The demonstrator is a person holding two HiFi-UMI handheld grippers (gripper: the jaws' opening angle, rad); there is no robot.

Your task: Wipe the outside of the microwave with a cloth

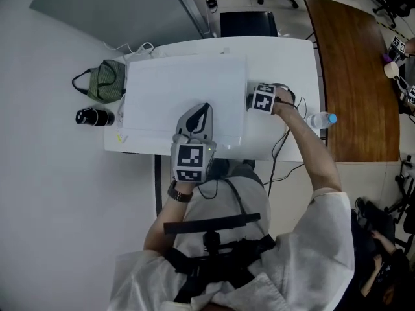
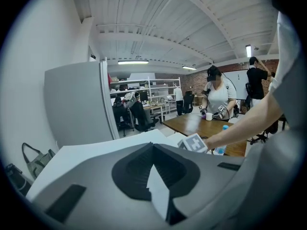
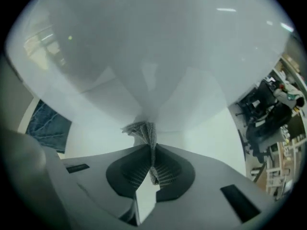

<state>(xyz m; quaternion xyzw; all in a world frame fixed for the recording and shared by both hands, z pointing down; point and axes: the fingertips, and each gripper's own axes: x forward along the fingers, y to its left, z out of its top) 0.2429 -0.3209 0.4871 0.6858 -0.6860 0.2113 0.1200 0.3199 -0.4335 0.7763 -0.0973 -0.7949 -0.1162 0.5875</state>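
Crumpled grey cloth (image 3: 142, 129) (w/ fine pattern) in right gripper (image 3: 150, 147), on white microwave (image 1: 185, 96)

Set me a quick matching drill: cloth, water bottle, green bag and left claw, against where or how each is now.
Things:
1. cloth
2. water bottle
3. green bag
4. left claw

States:
A. left of the white table
B. shut, holding nothing
C. pinched in the right claw
D. right of the microwave, by the brown table

Pairs: 1-C, 2-D, 3-A, 4-B
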